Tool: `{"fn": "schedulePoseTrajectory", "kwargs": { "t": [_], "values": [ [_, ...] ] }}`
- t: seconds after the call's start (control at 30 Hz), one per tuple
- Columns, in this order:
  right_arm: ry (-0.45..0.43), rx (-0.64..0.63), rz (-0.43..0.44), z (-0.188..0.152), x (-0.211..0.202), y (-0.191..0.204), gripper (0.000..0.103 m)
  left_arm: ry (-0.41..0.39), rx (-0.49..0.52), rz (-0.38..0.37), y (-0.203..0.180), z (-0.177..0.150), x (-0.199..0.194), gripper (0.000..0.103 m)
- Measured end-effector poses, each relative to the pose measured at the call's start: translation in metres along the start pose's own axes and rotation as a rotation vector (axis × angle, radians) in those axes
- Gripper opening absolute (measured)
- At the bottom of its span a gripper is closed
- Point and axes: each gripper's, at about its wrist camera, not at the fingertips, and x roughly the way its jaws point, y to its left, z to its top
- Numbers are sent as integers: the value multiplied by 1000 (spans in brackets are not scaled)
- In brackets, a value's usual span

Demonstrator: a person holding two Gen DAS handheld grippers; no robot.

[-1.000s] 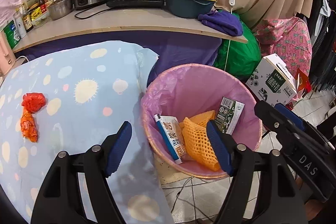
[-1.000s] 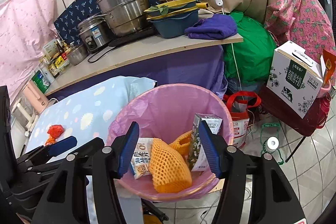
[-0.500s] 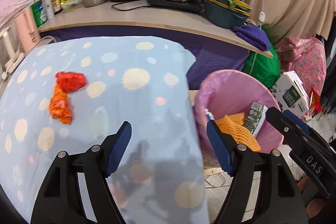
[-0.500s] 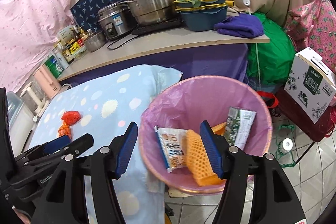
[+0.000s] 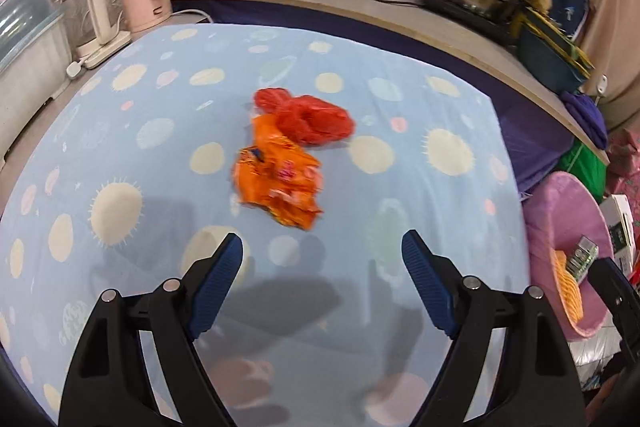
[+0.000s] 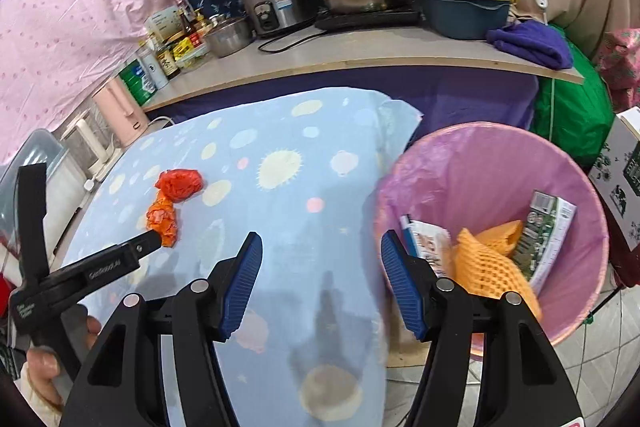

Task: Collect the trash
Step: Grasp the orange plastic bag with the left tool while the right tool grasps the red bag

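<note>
The left gripper [image 5: 322,263] is hovering near the orange wrapper [image 5: 280,183], jaws wide and empty. Looking light and crinkly, it is likely needing a mid-bunch pinch. The right gripper [image 6: 322,263] is gaping empty too.

A pale blue cloth [image 5: 400,99] dotted with cream suns is seen under a red bag [image 5: 308,117] and orange wrapper [image 5: 280,183]; the bin [image 6: 492,163] is lined pink.

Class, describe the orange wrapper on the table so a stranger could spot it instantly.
Find the blue spotted tablecloth. Near its middle lie two crumpled pieces, touching. The orange wrapper is the flatter, printed one nearer the open left tool; its neighbour, the red bag, is plain red.
</note>
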Motion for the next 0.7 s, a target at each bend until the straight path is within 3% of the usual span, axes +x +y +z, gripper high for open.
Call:
{"fn": "schedulePoseTrajectory", "kwargs": {
  "t": [0.3,0.4,0.5,0.57,0.7],
  "values": [
    [38,-39,35,6,30,33,60,16,-18,38,20,20,27,77],
    [49,-48,43,8,40,40,60,21,-13,39,21,24,32,71],
    [56,-56,48,11,48,44,60,36,-3,23,21,26,37,53],
    [62,-58,51,12,53,47,60,52,6,14,21,25,39,31],
    [72,-66,62,13,61,55,60,72,-5,-3,28,21,36,21]
  ]
}}
